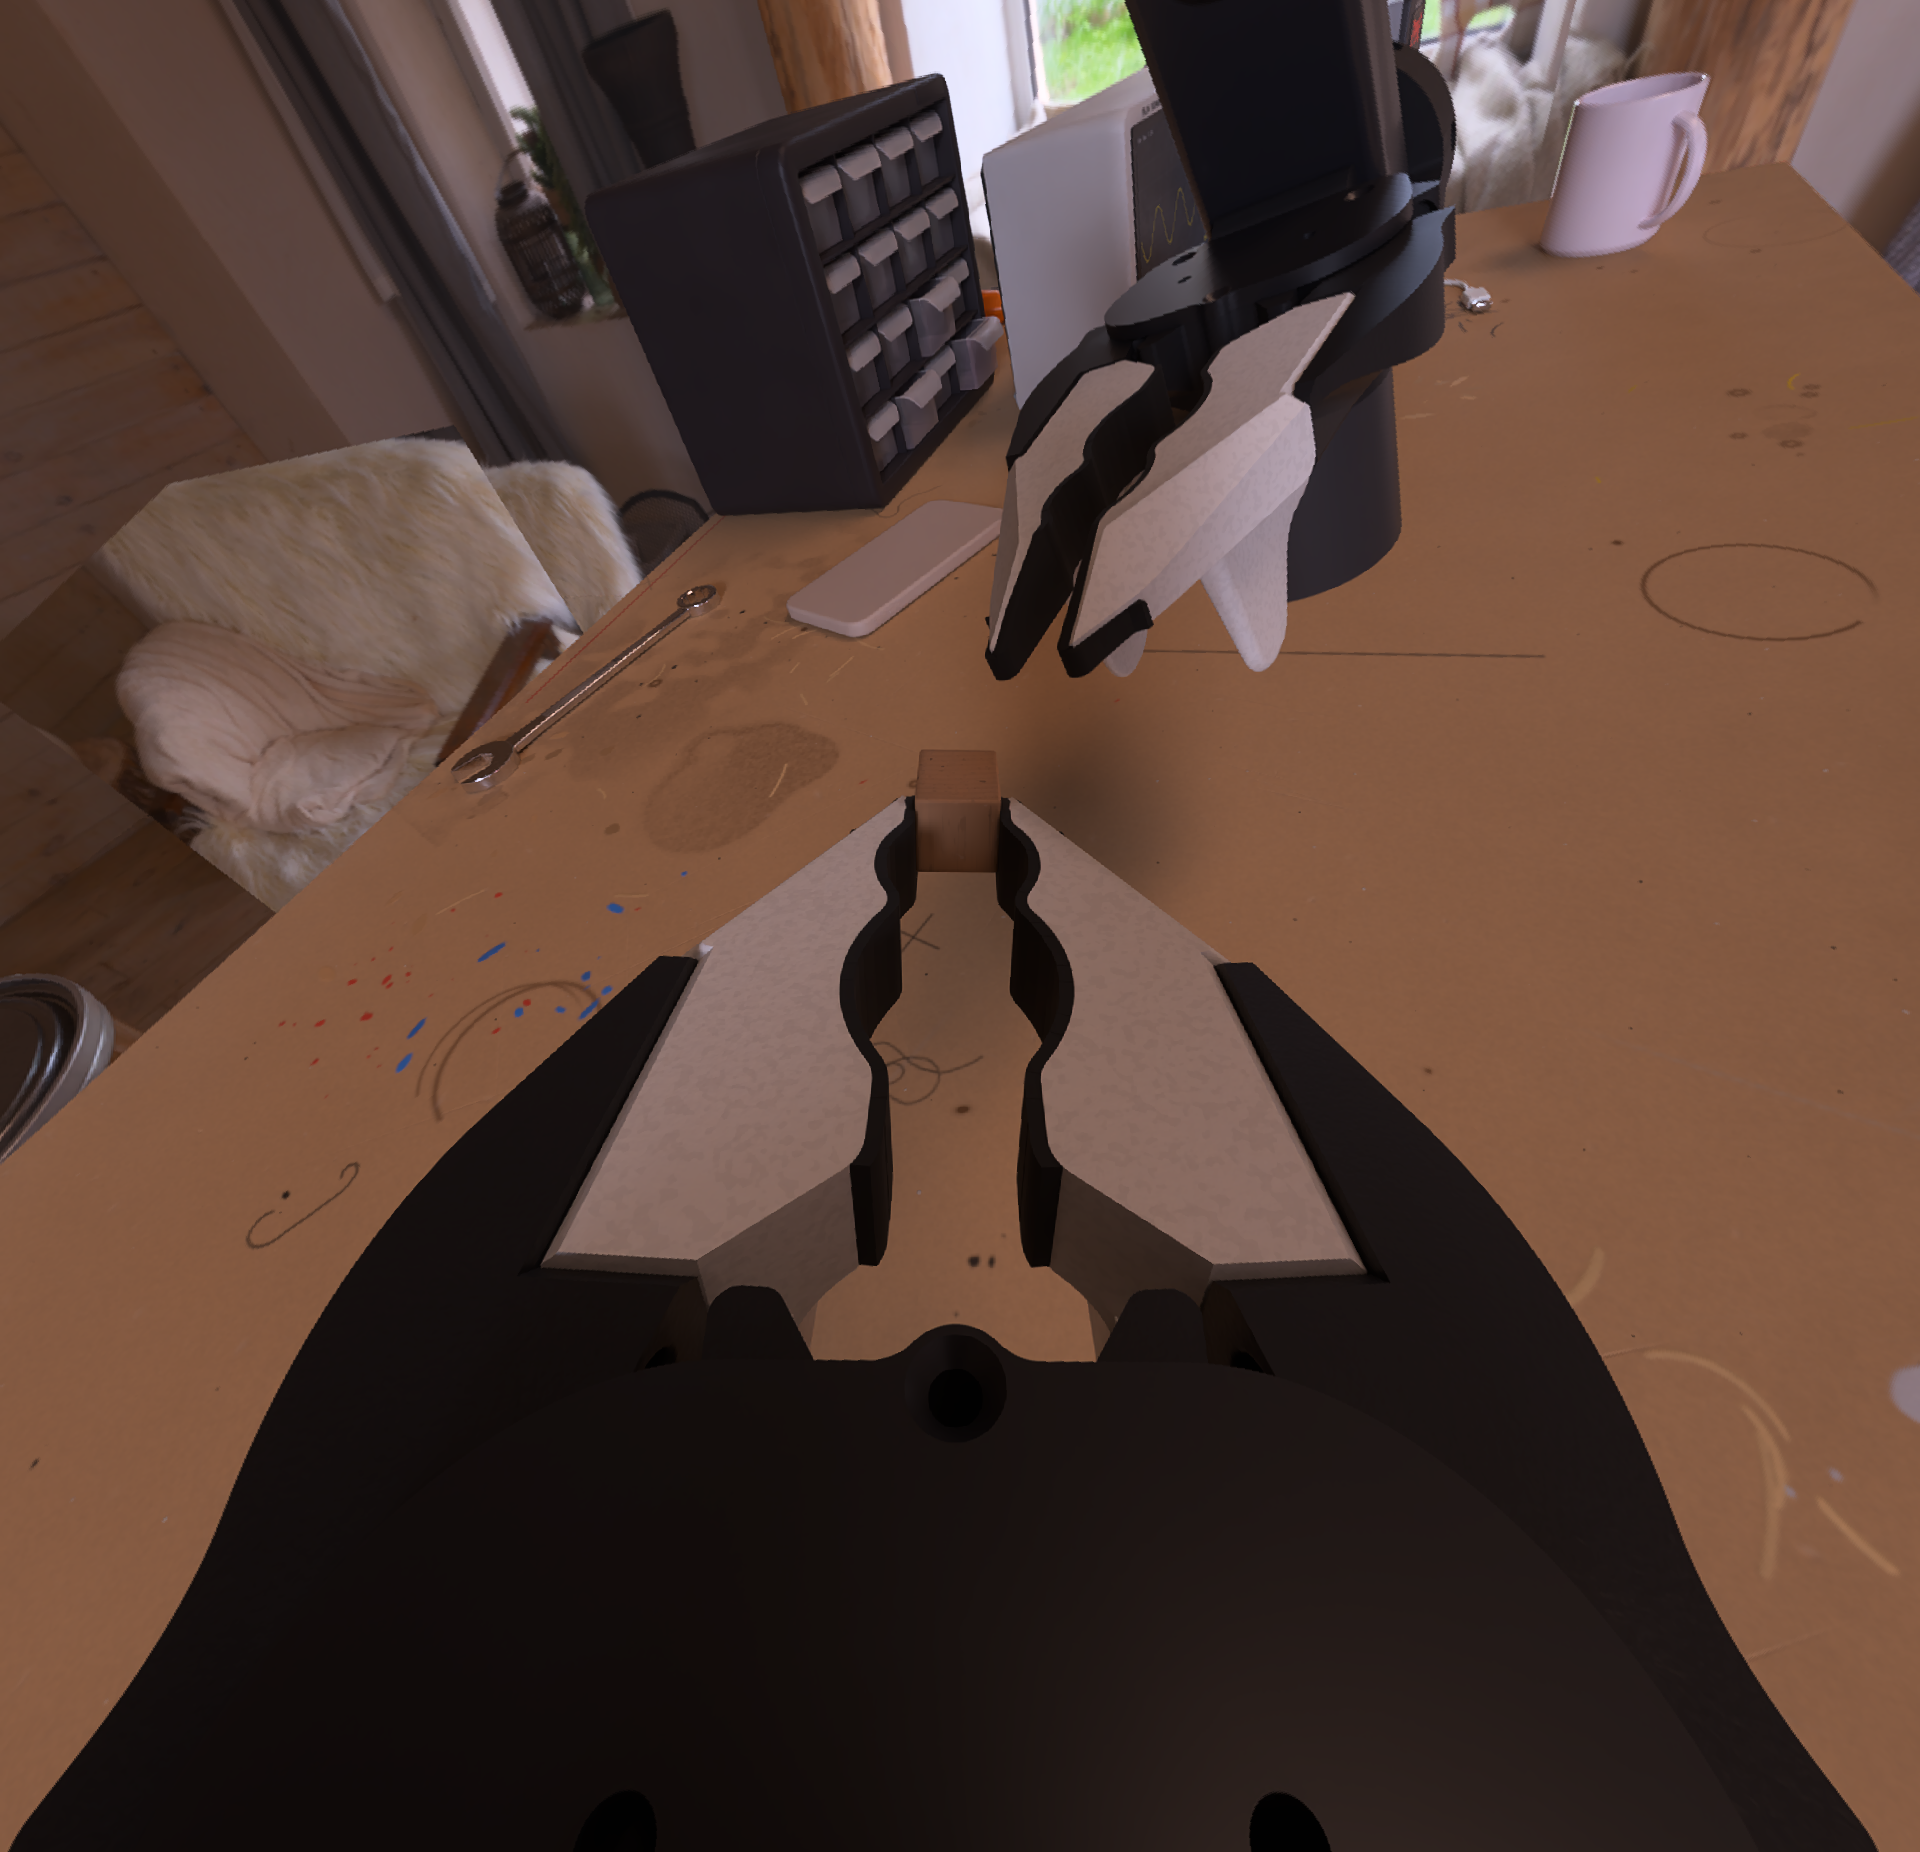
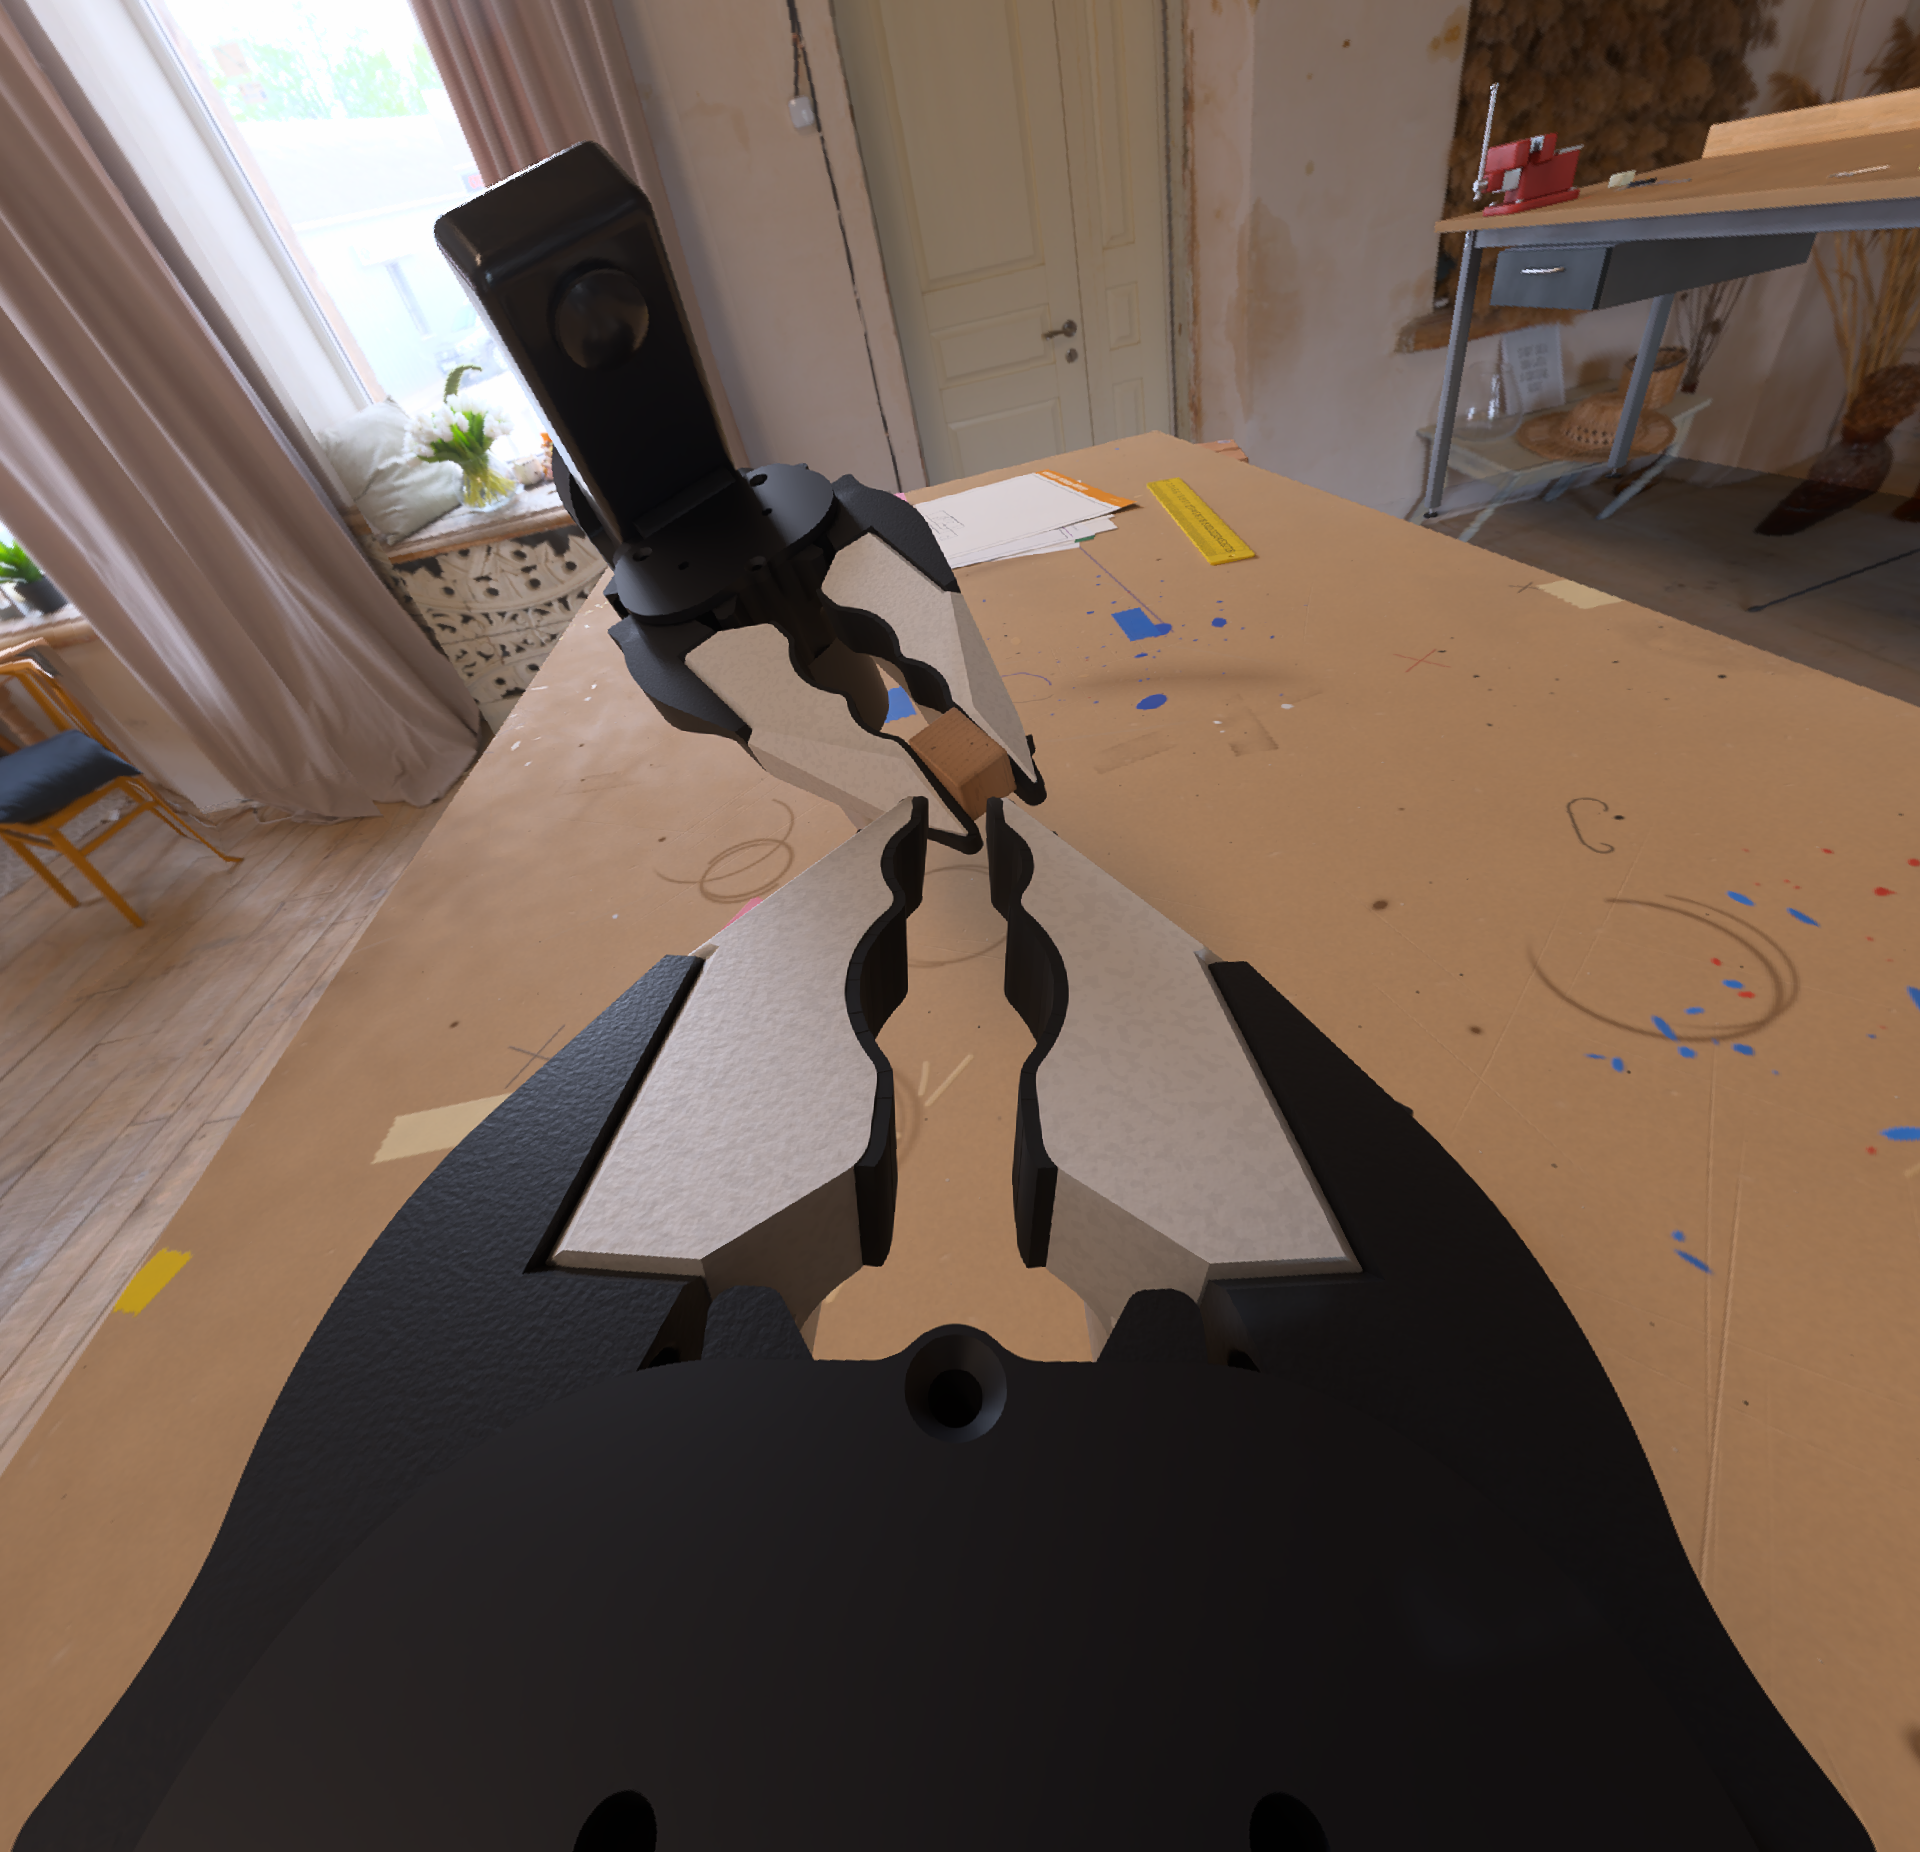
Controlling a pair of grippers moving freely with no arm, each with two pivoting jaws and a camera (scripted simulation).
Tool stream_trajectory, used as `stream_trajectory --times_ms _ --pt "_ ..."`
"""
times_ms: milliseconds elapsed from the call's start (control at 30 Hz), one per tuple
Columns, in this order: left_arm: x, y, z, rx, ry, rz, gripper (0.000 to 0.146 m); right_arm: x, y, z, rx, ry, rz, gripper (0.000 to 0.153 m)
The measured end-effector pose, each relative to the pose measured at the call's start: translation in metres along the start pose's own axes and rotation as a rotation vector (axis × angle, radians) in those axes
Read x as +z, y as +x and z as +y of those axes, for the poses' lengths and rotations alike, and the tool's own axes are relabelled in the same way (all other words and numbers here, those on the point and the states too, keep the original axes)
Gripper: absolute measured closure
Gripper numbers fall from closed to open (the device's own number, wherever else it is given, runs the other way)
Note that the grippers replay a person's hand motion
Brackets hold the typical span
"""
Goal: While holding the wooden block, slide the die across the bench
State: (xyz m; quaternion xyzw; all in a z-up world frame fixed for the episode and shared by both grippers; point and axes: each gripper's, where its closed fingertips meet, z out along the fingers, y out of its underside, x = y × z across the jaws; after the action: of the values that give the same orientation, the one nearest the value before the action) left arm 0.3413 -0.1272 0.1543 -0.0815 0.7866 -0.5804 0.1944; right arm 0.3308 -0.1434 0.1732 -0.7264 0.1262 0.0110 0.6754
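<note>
Here, wooden block [image 1: 956, 815] mid-bench [image 1: 1455, 971].

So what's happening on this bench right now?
The left tool is shut on a small wooden block, pinching it at its fingertips just above the brown bench. The right tool hangs in the air close in front of it, nearly closed and holding nothing. No die shows in either view, so the sliding step doesn't look started. A wrench, a mug and a drawer cabinet sit farther back, untouched.
</note>
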Motion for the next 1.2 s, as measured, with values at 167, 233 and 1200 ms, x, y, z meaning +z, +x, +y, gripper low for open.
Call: stream_trajectory --times_ms 167,233,1200 --pt "0.002 0.001 0.001 -0.002 0.002 -0.006 0.132 0.007 -0.002 0.002 0.000 -0.008 -0.002 0.138" --pt "0.001 -0.001 0.000 0.014 0.002 -0.020 0.132 0.009 -0.002 0.004 -0.007 -0.016 0.003 0.138" --pt "-0.073 -0.066 -0.030 -0.019 0.101 -0.285 0.133 0.012 0.062 0.069 -0.058 -0.506 0.473 0.136"
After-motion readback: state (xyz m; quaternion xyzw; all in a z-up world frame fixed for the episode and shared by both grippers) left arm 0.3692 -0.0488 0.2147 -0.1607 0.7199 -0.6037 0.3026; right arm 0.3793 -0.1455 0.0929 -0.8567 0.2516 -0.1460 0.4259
